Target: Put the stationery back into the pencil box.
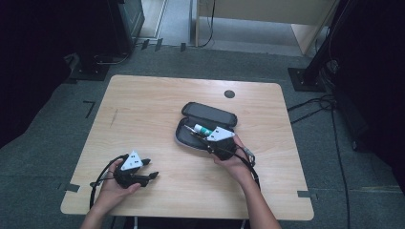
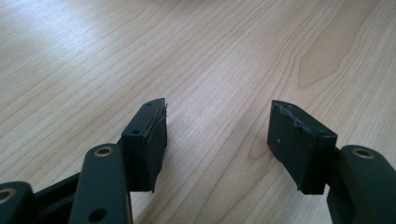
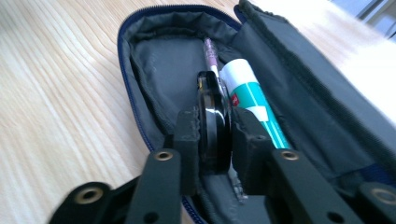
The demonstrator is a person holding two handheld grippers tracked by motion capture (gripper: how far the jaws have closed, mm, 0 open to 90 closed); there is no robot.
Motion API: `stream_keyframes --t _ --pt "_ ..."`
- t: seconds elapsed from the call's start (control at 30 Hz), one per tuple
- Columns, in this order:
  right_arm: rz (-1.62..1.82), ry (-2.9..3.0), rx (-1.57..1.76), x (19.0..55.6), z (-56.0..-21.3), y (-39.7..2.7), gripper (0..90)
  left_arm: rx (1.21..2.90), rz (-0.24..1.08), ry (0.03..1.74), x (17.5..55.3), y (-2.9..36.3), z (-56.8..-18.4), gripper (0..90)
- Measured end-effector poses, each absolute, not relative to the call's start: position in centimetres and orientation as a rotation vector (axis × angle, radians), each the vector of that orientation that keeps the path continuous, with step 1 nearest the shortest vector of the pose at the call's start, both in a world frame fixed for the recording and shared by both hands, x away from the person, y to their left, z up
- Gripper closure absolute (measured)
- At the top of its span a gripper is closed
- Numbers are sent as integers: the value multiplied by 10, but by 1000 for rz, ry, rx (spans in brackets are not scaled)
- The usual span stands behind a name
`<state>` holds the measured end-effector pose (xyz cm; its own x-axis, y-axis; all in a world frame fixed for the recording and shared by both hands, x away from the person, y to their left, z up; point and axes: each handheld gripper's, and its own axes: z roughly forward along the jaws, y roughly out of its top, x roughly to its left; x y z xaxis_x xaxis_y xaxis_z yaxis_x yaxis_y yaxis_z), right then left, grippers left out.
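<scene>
Grippers at work over a wooden table (image 1: 143, 105): the left gripper (image 2: 217, 133), at seven o'clock, idles with jaws apart and nothing between them. At centre, the right gripper (image 3: 215, 140) clasps a flat black disc-shaped item (image 3: 212, 123) inside an open pencil case (image 3: 154, 60), beside a white-and-teal tube (image 3: 252, 100). A loose pinch on the edge could let the item tip onto the tube.

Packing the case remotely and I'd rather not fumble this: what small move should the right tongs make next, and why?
Probably open a little wider and let go. The right tongs have the flat black round-edged item between their pads, already down inside the open dark fabric zip case, beside the white and teal tube. Then back straight out. The left tongs sit open over the wooden table.
</scene>
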<state>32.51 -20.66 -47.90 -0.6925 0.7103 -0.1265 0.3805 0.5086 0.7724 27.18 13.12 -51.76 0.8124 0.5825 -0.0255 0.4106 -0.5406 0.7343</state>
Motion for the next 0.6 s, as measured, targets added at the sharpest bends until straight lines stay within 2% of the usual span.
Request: stream_keyframes --t 0.03,0.17,0.33,0.6 --pt "1069 2326 920 326 -479 -209 643 2218 284 726 272 131 -518 385" --pt "1247 2320 1011 325 -475 -219 637 2218 285 727 272 131 -518 385" --pt "1303 2297 1097 325 -475 -225 725 2221 288 724 272 131 -517 385" --pt "1212 2338 1141 329 -483 -211 783 2221 289 724 272 131 -517 387"
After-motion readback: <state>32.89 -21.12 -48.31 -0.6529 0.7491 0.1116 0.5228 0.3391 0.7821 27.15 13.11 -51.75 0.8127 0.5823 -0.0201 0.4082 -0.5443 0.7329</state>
